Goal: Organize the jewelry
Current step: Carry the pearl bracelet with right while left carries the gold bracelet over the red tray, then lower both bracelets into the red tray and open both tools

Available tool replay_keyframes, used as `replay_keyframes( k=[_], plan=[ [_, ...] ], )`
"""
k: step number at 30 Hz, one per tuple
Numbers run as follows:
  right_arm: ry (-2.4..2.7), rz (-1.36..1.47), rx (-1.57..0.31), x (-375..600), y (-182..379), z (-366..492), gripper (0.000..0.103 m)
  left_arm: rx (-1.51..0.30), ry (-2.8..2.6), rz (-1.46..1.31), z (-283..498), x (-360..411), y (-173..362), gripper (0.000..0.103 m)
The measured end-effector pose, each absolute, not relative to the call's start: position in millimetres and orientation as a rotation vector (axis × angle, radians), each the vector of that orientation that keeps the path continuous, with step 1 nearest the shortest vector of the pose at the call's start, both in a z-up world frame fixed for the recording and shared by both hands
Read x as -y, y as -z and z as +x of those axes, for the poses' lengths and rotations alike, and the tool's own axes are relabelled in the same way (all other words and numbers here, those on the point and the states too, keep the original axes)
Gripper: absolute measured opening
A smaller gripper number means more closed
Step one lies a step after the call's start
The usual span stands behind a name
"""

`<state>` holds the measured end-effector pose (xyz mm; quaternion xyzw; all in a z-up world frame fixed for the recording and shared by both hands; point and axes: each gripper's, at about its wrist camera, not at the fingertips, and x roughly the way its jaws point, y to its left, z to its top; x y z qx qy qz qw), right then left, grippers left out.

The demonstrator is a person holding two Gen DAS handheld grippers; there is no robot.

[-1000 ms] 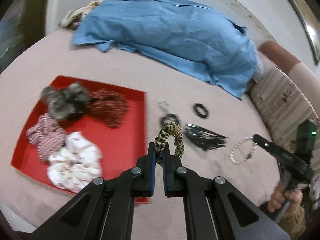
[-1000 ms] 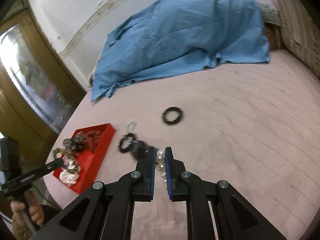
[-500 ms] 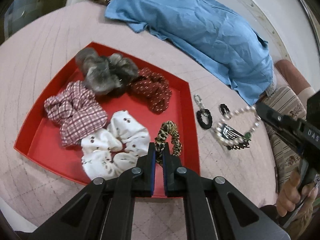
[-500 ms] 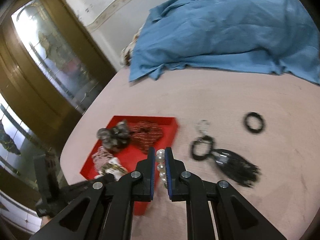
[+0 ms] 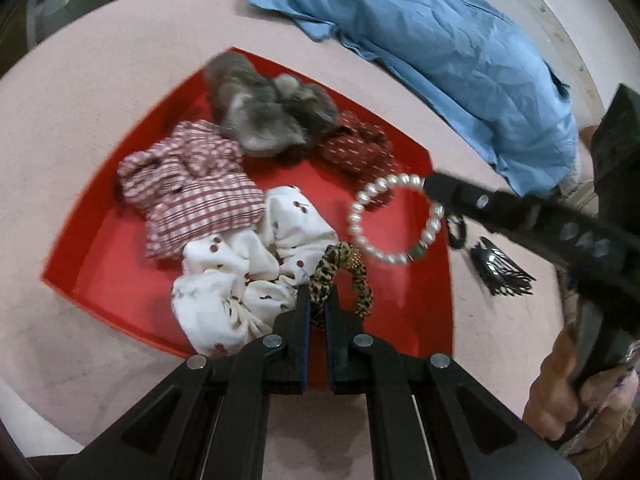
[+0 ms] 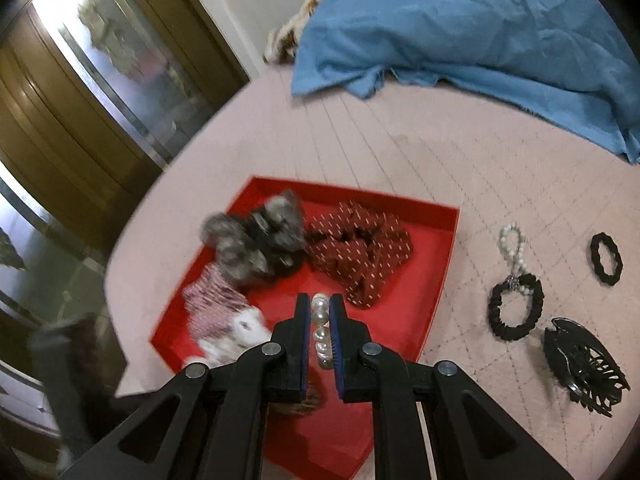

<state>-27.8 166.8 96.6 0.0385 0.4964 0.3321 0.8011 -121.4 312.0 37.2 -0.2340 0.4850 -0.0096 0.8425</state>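
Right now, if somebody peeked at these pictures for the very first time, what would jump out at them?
Probably the bright red square tray on the pink quilted bed, full of fabric scrunchies. Over it hangs a white pearl bracelet, pinched by the right gripper, while the left gripper clamps a leopard-print scrunchie near the tray's front. Behind lies a big rumpled blue cloth.

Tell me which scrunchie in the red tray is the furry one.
The grey scrunchie at the red tray's far side. It is fluffy; the dark red dotted, checked and white cherry-print ones are plain fabric.
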Motion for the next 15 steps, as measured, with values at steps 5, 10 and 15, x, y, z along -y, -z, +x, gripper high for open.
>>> replay_keyframes(
  k=[5, 10, 15],
  plan=[
    [-0.657, -0.008, -1.095, -177, -77, -28, 0.011, -1.024, 0.017, -0.493, -124, -314, -40, 0.006],
    [-0.638, -0.048, -1.1, -179, -73, -37, 0.011, -1.025, 0.062, -0.536, -127, -316, -40, 0.009],
    [-0.638, -0.037, -1.095, -176, -77, -41, 0.016, -1.01, 0.109, -0.546, -132, -311, -44, 0.029]
  ],
)
